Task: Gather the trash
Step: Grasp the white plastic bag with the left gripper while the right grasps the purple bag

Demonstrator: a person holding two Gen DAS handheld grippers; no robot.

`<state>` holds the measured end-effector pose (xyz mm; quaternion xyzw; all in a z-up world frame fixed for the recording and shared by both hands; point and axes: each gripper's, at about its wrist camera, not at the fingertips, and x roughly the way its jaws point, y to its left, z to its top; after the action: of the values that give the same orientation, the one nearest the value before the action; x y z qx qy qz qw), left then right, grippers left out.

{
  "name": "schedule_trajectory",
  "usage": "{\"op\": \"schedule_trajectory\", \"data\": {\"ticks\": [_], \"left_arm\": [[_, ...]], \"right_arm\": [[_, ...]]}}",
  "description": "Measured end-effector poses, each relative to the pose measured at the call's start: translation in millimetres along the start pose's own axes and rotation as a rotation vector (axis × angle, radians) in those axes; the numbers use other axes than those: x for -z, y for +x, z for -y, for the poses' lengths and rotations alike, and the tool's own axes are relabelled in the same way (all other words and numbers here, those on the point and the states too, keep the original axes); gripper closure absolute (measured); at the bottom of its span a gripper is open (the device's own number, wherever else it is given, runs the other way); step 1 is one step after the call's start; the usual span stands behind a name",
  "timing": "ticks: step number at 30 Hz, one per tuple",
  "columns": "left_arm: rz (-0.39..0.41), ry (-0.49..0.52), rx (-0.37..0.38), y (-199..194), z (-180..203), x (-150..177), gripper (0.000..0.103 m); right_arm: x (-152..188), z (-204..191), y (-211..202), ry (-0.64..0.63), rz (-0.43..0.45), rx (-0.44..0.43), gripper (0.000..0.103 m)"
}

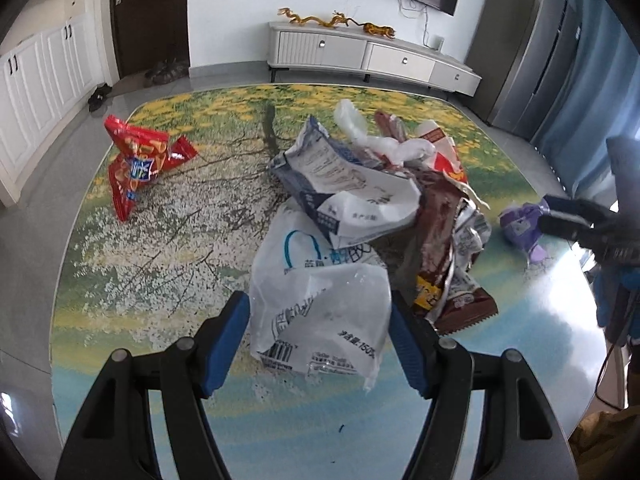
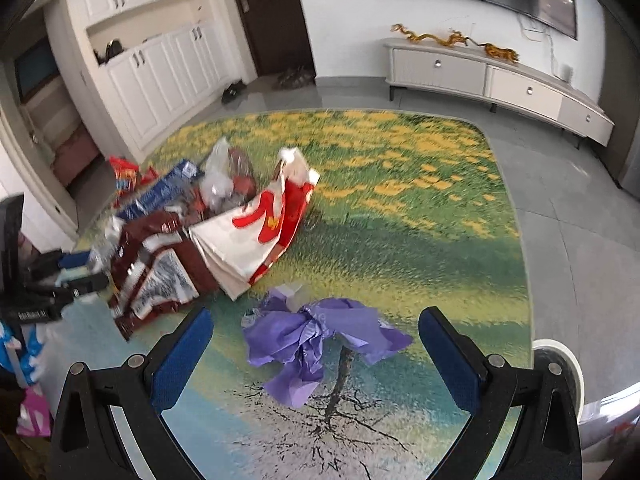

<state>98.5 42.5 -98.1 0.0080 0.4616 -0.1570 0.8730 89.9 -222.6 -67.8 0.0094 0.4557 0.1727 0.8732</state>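
Note:
A pile of wrappers lies on the patterned table (image 1: pixel 160 240). My left gripper (image 1: pixel 320 320) is open, its blue pads on either side of a clear-and-white plastic bag (image 1: pixel 320 304) at the near end of the pile. Behind it lie a white-and-navy bag (image 1: pixel 344 184) and a brown wrapper (image 1: pixel 444 240). A red snack bag (image 1: pixel 136 164) lies apart at the left. My right gripper (image 2: pixel 316 340) is open around a crumpled purple wrapper (image 2: pixel 316 340), which also shows in the left wrist view (image 1: pixel 520 228). A red-and-white bag (image 2: pixel 260 232) lies beyond it.
The table's edge (image 2: pixel 528 280) runs along the right, with a white round object (image 2: pixel 560 364) just past it. A TV cabinet (image 1: pixel 360 52) stands by the far wall. White cupboards (image 2: pixel 160 60) and a dark door are at the left.

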Motion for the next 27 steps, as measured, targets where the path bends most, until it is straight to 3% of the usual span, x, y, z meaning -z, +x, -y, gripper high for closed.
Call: {"op": "schedule_trajectory", "data": {"ticks": [2,7,13,27], "left_arm": [[0.009,-0.013,-0.002,-0.5,-3.6,0.6,0.037],[0.034,-0.02,-0.005,-5.0,-5.1,1.7,0.047],[0.05,-0.009,-0.011,-9.4,-1.3,4.0,0.062],[0.044,-0.017,-0.002,-38.3,4.2,27.7,0.083]], "right_arm": [[1.4,-1.6,5.4,-0.013,-0.014,0.001,0.001],[6.8,-1.0,11.3,-0.02,-0.039,-0.01,0.024],[11.4,1.5,9.1,-0.008,-0.028,-0.021,0.039],[26.2,-7.0,-28.8,0.005,0.028,-0.072,0.046]]}}
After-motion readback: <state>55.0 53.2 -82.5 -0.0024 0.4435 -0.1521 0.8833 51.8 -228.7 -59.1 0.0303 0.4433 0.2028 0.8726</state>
